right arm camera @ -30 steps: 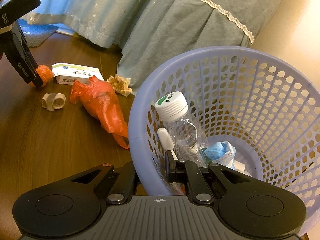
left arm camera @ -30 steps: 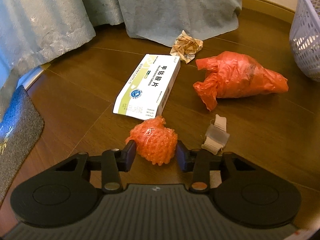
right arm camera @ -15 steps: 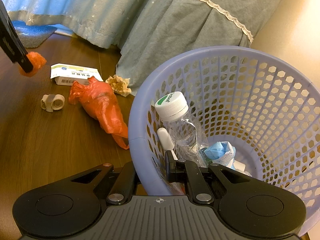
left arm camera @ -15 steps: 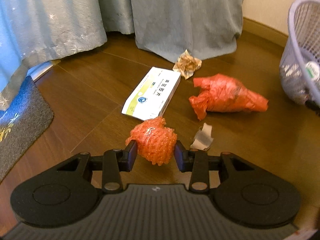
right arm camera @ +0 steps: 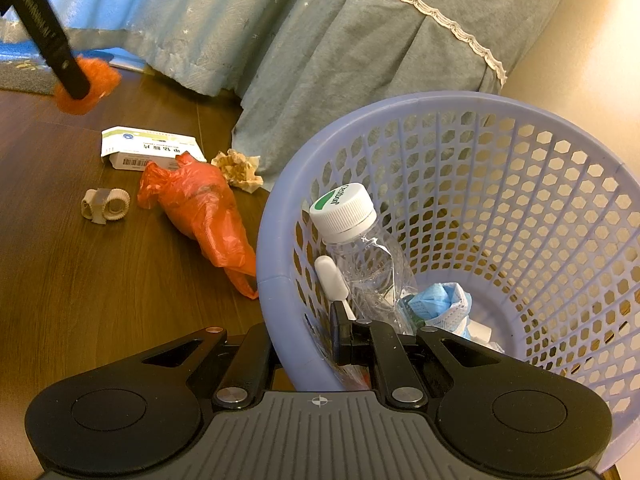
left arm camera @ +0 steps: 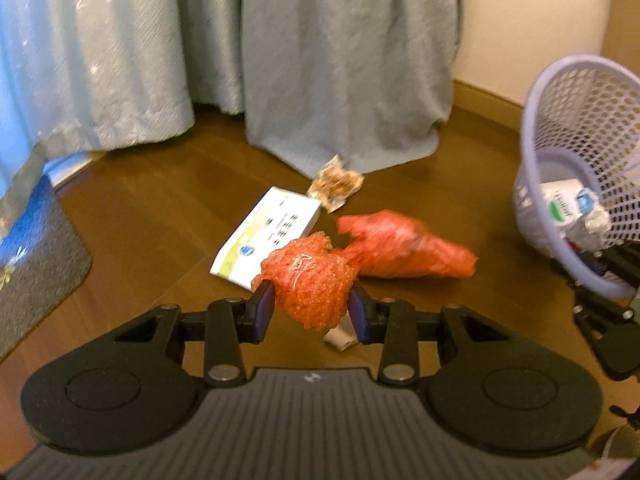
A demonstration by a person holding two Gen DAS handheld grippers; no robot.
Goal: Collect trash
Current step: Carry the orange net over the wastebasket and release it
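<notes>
My left gripper is shut on an orange mesh ball and holds it in the air above the wooden floor. The right wrist view shows that ball high at the far left. On the floor lie a white medicine box, a red plastic bag, a crumpled brown paper and a beige tape roll. My right gripper is shut on the near rim of the lilac basket, one finger inside and one outside.
Inside the basket lie a clear bottle with a white cap, a blue face mask and a white stick. Grey-blue bed cloth hangs to the floor behind the trash. A grey mat lies at the left.
My left gripper has risen from the floor with the orange ball, and the basket has come further into its view. The right gripper and basket have stayed put.
</notes>
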